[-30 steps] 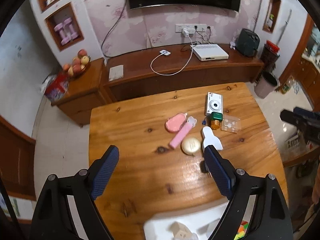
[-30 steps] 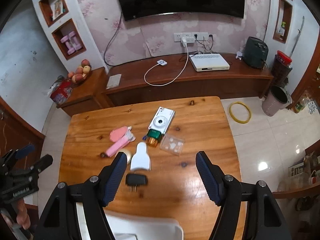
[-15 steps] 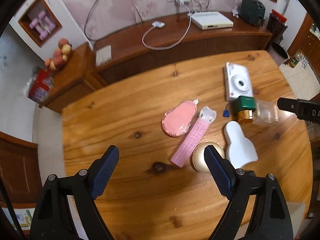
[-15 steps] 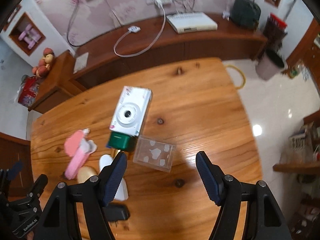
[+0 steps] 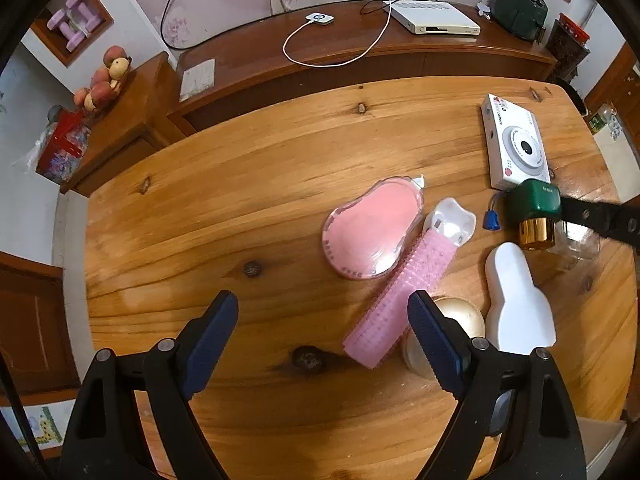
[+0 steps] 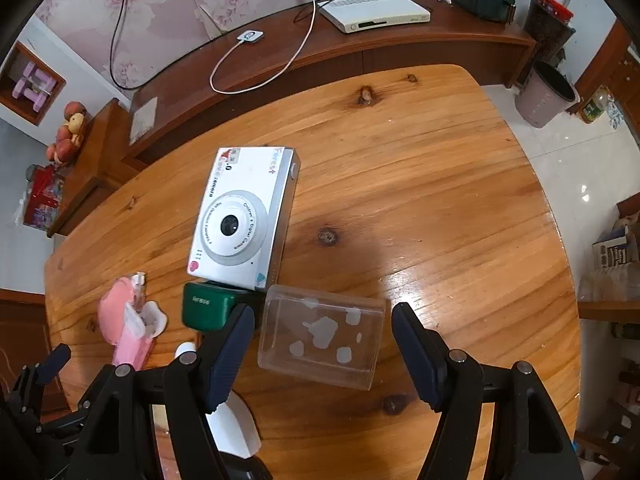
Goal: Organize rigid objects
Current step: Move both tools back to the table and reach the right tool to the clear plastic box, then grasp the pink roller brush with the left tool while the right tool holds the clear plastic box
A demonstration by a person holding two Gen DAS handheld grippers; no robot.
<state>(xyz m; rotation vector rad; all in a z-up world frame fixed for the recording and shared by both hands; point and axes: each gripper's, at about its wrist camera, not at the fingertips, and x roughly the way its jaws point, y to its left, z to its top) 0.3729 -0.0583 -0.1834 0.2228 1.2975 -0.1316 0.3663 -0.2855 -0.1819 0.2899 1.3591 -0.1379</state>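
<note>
A cluster of small items lies on the wooden table (image 5: pixel 240 200). My left gripper (image 5: pixel 322 322) is open, low over the table; its right finger stands beside a pink ribbed brush (image 5: pixel 400 300) and a round gold compact (image 5: pixel 466 318). A pink oval case (image 5: pixel 372 232), a white bottle-shaped piece (image 5: pixel 518 300), a green-capped gold bottle (image 5: pixel 534 212) and a white toy camera (image 5: pixel 516 146) lie nearby. My right gripper (image 6: pixel 322 334) is open, its jaws either side of a clear plastic box (image 6: pixel 320 336). The camera (image 6: pixel 240 216) and green cap (image 6: pixel 206 306) lie just beyond.
A white bin corner (image 5: pixel 604 440) shows at the table's near right edge. A low wooden TV cabinet (image 6: pixel 360 40) with a white set-top box (image 6: pixel 376 10) and a charger cable stands behind the table. A grey waste bin (image 6: pixel 544 94) stands on the floor at right.
Both grippers have moved forward and down toward the objects. The right gripper now straddles the clear box; the left gripper has come down close beside the pink brush and compact.
</note>
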